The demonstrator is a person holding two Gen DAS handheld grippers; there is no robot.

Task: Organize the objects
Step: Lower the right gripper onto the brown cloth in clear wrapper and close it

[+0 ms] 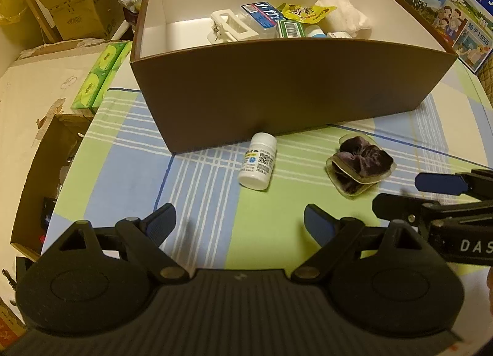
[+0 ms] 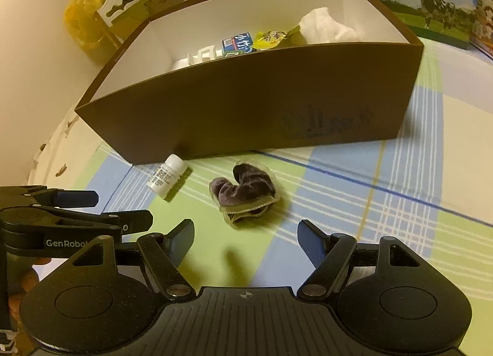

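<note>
The brown box (image 1: 277, 85) is already part filled, while a white pill bottle (image 1: 258, 161) and purple scrunchie (image 1: 362, 162) at frame centre are left outside, both the left gripper (image 1: 239, 223) and right gripper (image 2: 245, 237) being held spread and empty

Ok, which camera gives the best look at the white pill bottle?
The left wrist view: the white pill bottle lies near centre, its label facing up. The right wrist view shows the bottle smaller, off to the left.

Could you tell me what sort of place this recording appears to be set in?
Probably a lived-in home room used for storage: a checked tablecloth covers the table, milk cartons are stacked behind the brown box, and tissue packs sit among cardboard boxes.
</note>
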